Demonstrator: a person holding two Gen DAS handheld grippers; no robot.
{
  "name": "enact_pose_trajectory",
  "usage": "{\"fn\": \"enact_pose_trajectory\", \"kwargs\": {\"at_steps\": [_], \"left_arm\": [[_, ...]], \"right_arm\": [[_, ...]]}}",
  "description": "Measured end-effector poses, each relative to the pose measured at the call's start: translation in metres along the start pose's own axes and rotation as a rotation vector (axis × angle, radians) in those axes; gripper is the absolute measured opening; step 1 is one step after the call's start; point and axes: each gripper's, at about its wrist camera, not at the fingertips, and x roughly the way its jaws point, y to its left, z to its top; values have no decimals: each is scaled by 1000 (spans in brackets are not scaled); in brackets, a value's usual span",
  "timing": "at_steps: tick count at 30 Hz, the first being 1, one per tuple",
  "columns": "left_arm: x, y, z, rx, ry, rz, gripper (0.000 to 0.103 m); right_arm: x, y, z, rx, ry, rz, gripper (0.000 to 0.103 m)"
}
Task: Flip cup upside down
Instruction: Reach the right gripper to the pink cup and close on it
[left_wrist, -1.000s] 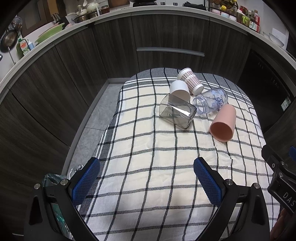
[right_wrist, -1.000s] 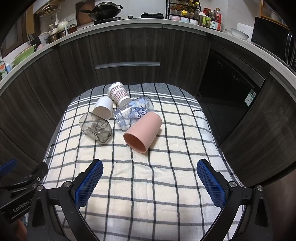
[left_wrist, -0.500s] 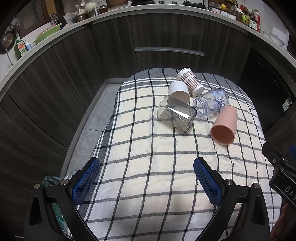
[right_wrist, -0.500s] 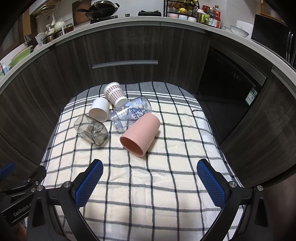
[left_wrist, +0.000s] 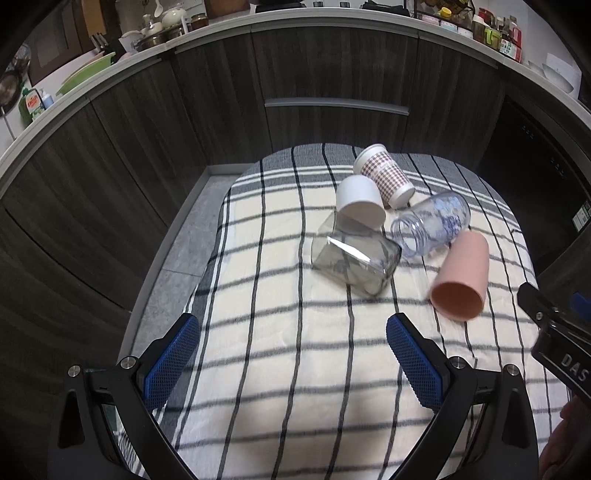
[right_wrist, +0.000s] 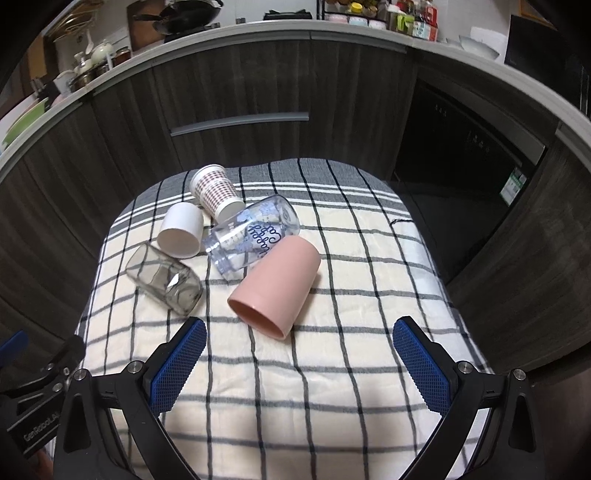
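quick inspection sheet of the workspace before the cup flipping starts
surface: checked cloth covering the table, a bare stretch nearest the cameras
job's things: five vessels on their sides in a cluster: pink cup, mouth toward the cameras; clear printed cup; smoky square glass; white cup; patterned paper cup; none upside down yet
clutter: nothing seen on the cloth
grippers: left hand-held gripper open, empty, short of the glass; right hand-held gripper open, empty, short of the pink cup
cables: nothing seen
surroundings: dark wood cabinets behind; crowded countertop with wok, pots, bottles
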Motion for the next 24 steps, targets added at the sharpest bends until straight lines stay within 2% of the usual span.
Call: {"fn": "enact_pose_trajectory", "kwargs": {"at_steps": [10,16,22,24], "left_arm": [[35,5,36,3,-30,12,103],[61,8,49,5,-8,12,103],[77,10,53,-1,10,15,103],[80,11,54,-4,14,16,103]], "right_arm": [[72,0,25,144,112,22,100],[110,-1,35,213,177,5,99],[141,1,35,262,252,11,94],[149,1,35,274,273,17,88]]}}
